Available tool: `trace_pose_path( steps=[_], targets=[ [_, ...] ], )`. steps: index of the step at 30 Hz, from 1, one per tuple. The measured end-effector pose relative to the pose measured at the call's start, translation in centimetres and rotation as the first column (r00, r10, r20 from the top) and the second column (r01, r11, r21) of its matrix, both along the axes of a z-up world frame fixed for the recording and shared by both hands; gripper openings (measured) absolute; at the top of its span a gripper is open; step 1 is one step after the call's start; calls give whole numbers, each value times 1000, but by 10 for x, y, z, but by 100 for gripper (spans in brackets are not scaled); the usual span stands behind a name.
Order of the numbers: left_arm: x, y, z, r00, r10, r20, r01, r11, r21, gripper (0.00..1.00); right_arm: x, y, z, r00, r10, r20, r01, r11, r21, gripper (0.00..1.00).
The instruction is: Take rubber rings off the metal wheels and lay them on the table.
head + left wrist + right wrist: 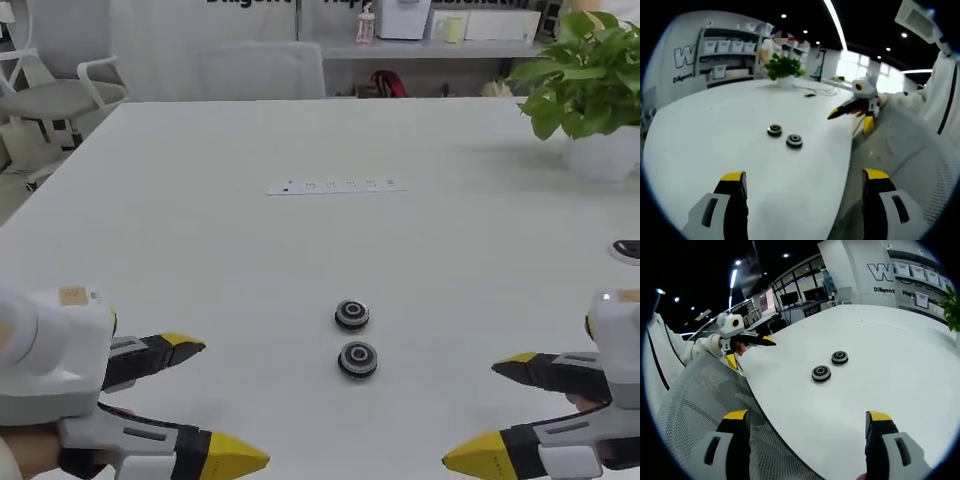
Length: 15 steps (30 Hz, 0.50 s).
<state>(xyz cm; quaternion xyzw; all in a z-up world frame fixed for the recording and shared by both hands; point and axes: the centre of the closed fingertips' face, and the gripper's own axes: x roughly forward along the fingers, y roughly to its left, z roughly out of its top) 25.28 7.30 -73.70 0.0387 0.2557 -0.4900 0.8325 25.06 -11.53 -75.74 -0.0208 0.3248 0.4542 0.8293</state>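
The left tongs (225, 402) and the right tongs (478, 414) both gape wide and hold nothing, one at each side of the white table's (200, 230) near edge. Between them, well apart from both, the nearer wheel (358, 359) and the farther wheel (352, 316) lie just beside each other, each dark around the rim. A potted plant (590, 90) stands at the far right.

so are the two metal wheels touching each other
Apart. The right gripper view shows a strip of bare table between the nearer wheel and the farther wheel; the head view shows the same gap.
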Motion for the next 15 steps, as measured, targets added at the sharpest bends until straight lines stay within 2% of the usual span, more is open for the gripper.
trace_pose_path(
  steps=[7, 12, 15],
  targets=[
    [2, -3, 1, 1000, -1, -4, 1, 1000, -9, 97, -1, -1, 0, 1000, -15, -14, 15, 1000, -3, 92],
    [-1, -2, -5, 1000, -6, -29, 6, 1000, -1, 97, -3, -1, -3, 999, -20, -36, 19, 1000, -6, 92],
    [0, -2, -5, 999, -5, -32, 5, 1000, -4, 97, -4, 0, -3, 999, -22, -40, 22, 1000, -10, 92]
  ],
)
